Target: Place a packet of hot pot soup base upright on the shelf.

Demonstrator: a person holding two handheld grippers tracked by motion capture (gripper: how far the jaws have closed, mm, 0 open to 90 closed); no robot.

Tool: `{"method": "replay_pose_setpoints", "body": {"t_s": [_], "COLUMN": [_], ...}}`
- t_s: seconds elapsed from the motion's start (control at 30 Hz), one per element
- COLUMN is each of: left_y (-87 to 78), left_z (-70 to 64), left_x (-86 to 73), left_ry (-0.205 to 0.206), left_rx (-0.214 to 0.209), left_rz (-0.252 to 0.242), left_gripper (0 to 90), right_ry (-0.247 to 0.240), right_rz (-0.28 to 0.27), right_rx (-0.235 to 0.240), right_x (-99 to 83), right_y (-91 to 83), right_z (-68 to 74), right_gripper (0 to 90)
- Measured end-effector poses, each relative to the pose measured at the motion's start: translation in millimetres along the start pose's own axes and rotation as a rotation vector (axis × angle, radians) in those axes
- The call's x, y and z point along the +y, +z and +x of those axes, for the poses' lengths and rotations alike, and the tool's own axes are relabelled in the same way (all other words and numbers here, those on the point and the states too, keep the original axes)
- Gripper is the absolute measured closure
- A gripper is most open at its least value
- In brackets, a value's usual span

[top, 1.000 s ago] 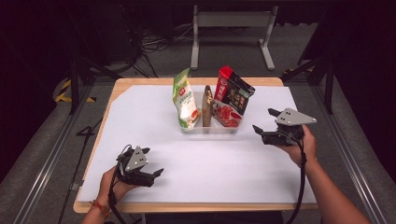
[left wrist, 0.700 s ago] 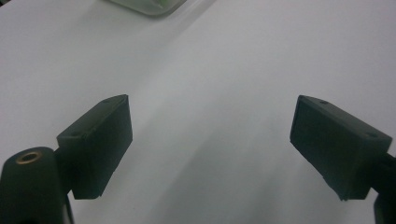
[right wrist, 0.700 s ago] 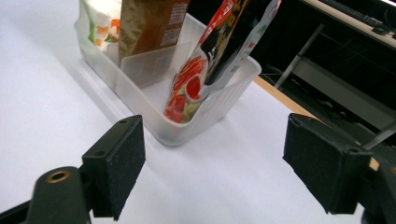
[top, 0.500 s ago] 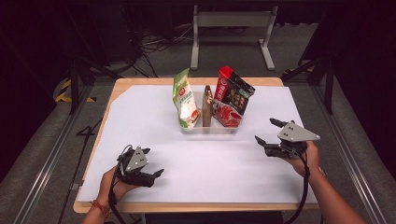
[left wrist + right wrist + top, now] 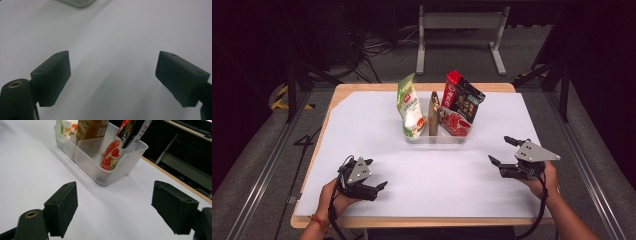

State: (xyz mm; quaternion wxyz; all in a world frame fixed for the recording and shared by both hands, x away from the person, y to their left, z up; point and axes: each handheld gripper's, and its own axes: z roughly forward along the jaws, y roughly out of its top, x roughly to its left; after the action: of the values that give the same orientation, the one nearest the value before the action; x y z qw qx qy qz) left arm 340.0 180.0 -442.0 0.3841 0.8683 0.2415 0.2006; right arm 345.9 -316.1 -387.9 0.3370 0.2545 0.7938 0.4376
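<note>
A clear plastic bin [image 5: 438, 136] [image 5: 100, 173] stands mid-table, holding a green-white pouch [image 5: 410, 107], a brown packet [image 5: 434, 114] [image 5: 90, 128] and red-black snack bags [image 5: 462, 97] [image 5: 130, 130]. Near the front left my left gripper [image 5: 374, 175] [image 5: 110, 80] rests low over bare white sheet, open with nothing between its jaws. At the front right my right gripper [image 5: 502, 150] [image 5: 115, 207] is held open and empty, pointing toward the bin from a short way off.
A white sheet [image 5: 427, 170] covers the wooden table [image 5: 377, 86], whose far right edge shows in the right gripper view. A metal stand [image 5: 459, 20] and cables lie on the dark floor beyond.
My right gripper has drawn back from beside the bin toward the front right of the table and dropped lower. The left gripper has stayed put.
</note>
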Motion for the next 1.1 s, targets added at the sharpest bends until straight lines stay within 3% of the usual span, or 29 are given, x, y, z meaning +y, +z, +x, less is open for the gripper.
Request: {"method": "replay_pose_setpoints", "body": {"t_s": [0.3, 0.6, 0.8, 1.1], "left_y": [0.9, 2.3, 3.2, 6.5], "left_z": [-0.6, -1.4, -1.5, -0.9], "left_x": [0.3, 0.3, 0.5, 3.6], "left_ry": [0.005, 0.005, 0.005, 0.012], "left_rx": [-0.002, -0.005, -0.006, -0.013], "left_rz": [0.005, 0.01, 0.012, 0.01], "left_gripper": [13.6, 13.5, 13.5, 13.4], "right_ry": [-0.007, 0.018, 0.001, 0.05], "right_rz": [0.005, 0.008, 0.032, 0.045], "right_rx": [0.011, 0.004, -0.004, -0.011], "right_x": [-13.7, -28.1, -37.2, -51.7], "right_y": [-8.8, -17.7, -21.5, -32.3], "right_z": [5.5, 4.4, 6.9, 3.3], "right_gripper": [21.0, 21.0, 21.0, 20.7]}}
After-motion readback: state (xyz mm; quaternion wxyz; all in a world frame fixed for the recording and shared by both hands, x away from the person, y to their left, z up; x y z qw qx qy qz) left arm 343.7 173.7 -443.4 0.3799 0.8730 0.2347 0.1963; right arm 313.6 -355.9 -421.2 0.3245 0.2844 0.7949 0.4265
